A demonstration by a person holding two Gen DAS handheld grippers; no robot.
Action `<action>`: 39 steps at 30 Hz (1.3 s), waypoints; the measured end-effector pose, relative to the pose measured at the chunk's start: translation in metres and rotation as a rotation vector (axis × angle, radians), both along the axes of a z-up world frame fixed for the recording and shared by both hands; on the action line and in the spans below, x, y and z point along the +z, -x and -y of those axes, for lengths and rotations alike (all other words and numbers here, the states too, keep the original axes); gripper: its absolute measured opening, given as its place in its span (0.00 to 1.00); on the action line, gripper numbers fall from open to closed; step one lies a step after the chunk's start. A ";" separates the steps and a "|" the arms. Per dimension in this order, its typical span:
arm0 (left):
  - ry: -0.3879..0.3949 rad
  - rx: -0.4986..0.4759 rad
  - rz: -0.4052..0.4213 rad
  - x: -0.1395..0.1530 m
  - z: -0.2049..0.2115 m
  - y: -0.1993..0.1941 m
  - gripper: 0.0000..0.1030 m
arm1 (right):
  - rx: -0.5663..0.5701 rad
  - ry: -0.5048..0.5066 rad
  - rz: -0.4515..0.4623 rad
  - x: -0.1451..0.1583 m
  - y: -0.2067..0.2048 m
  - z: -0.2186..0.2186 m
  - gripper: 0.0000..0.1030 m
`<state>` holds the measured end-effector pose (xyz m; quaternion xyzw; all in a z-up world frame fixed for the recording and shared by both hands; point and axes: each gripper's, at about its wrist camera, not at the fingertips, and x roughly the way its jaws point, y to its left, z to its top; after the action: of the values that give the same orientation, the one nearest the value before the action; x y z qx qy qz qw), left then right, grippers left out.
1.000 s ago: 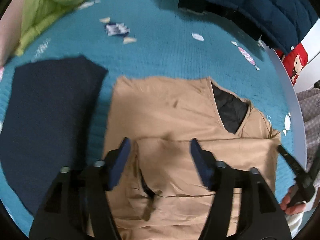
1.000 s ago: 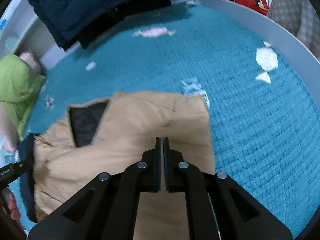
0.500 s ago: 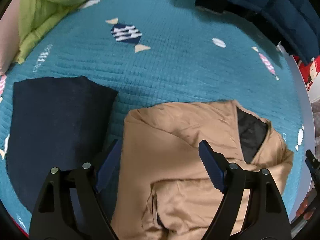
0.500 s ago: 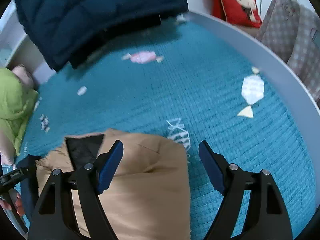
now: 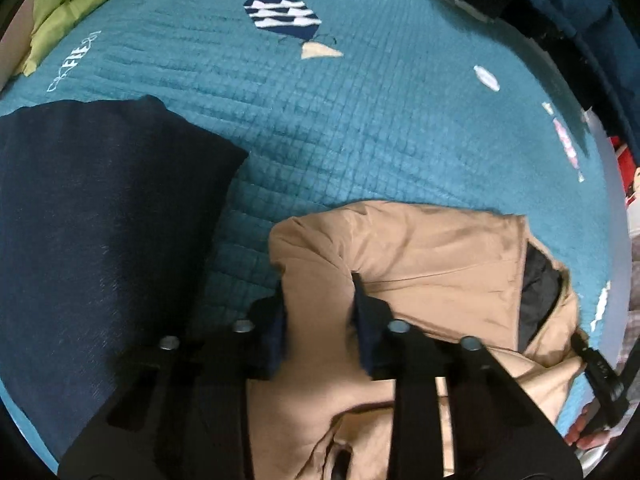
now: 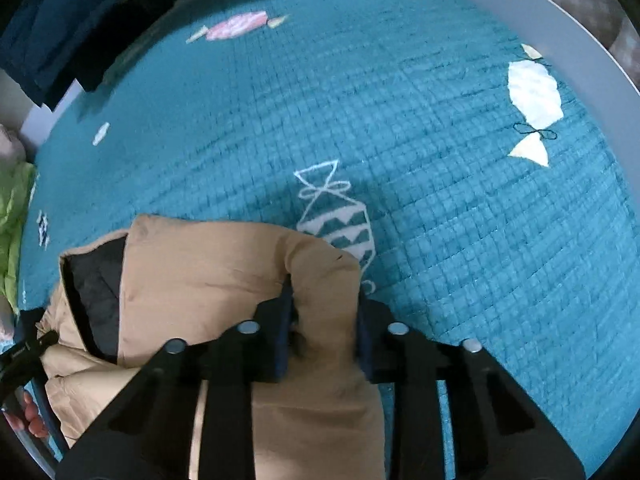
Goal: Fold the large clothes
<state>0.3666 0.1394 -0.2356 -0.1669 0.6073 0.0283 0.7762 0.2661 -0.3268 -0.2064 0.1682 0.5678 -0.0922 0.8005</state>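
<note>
Your left hand-held gripper [image 5: 318, 312] points steeply down at the tan padded jacket with the black lining [image 5: 420, 248], which lies folded on the teal quilted bed cover [image 5: 320, 120]. Its jaws are closing, and a bunched fold at the jacket's far left corner sits between the blue pads [image 5: 278, 332], which press into the cloth on both sides. Your right hand-held gripper [image 6: 324, 320] does the same at the jacket's [image 6: 208, 272] far right corner: jaws closing, narrow, with a thick roll of tan fabric pinched between the pads [image 6: 285, 328]. That corner lies just beside a white candy pattern [image 6: 340, 224] on the cover. A folded dark navy garment [image 5: 100, 220] lies just left of the jacket, apart from it. A dark blue quilted coat [image 6: 60, 20] hangs over the bed's far edge, and a lime green cloth [image 5: 72, 0] sits at the far left corner.
</note>
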 end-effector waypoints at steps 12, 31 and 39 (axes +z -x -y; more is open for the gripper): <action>0.001 -0.057 0.160 0.077 0.005 0.040 0.20 | 0.008 0.014 0.192 0.086 0.050 -0.004 0.17; -0.005 -0.174 0.416 0.174 -0.013 0.241 0.20 | 0.139 0.038 0.461 0.188 0.241 -0.018 0.17; -0.024 -0.171 0.289 0.129 -0.026 0.351 0.20 | 0.143 0.044 0.361 0.153 0.344 -0.019 0.18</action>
<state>0.0157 0.1659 -0.1068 -0.1076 0.5009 -0.0548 0.8570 -0.0777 -0.3076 -0.0532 0.1239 0.4235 -0.0159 0.8973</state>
